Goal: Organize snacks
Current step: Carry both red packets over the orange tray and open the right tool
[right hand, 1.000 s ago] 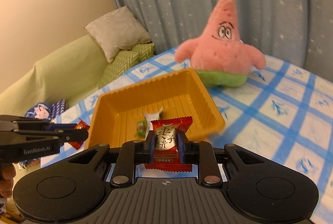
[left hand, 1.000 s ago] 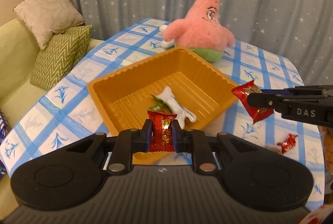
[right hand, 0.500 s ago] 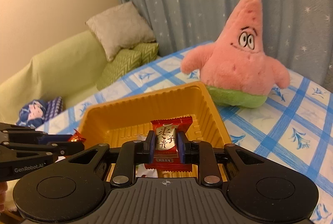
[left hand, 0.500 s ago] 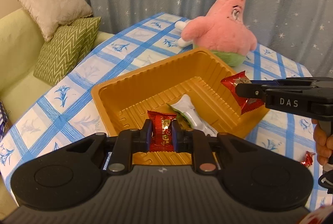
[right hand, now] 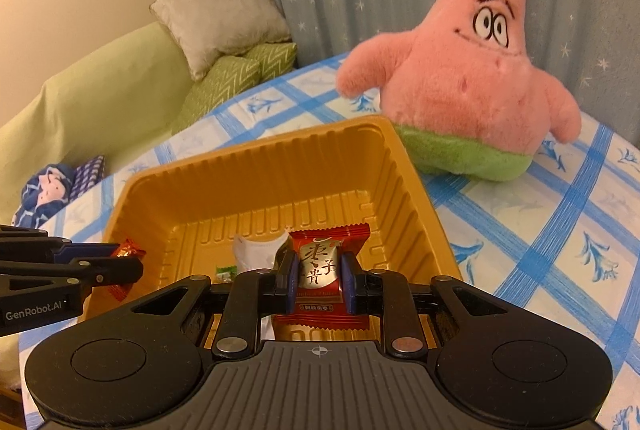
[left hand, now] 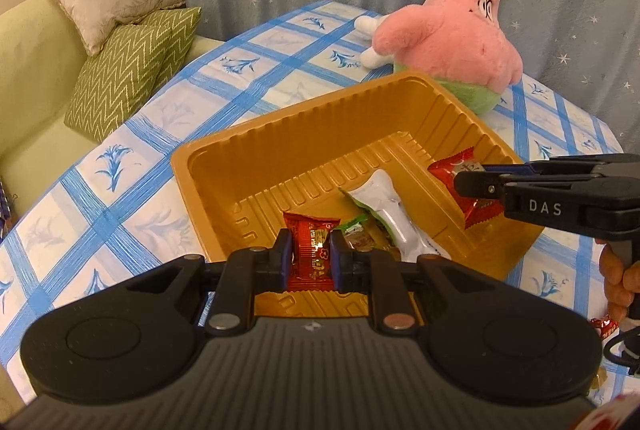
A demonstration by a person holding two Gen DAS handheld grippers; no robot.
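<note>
Snacks are gathering in the ribbed orange plastic tray (left hand: 256, 150) sitting on the blue-checked white surface (left hand: 132, 198), a white pouch (left hand: 394, 218) lying inside it. The left tool (left hand: 310, 258) is clenching a small red foil candy (left hand: 312, 254) over the tray's near edge. The right tool (right hand: 318, 280) is grasping a red wrapped sweet with gold characters (right hand: 320, 270) above the tray's floor. A pink star-shaped plush toy (right hand: 468, 86) is standing just behind the tray

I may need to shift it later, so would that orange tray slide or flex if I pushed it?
The orange tray looks like thin moulded plastic with ribbed walls, so probably light and somewhat flexible. Holding only a few snack packets, it would likely slide easily on the tablecloth.
</note>
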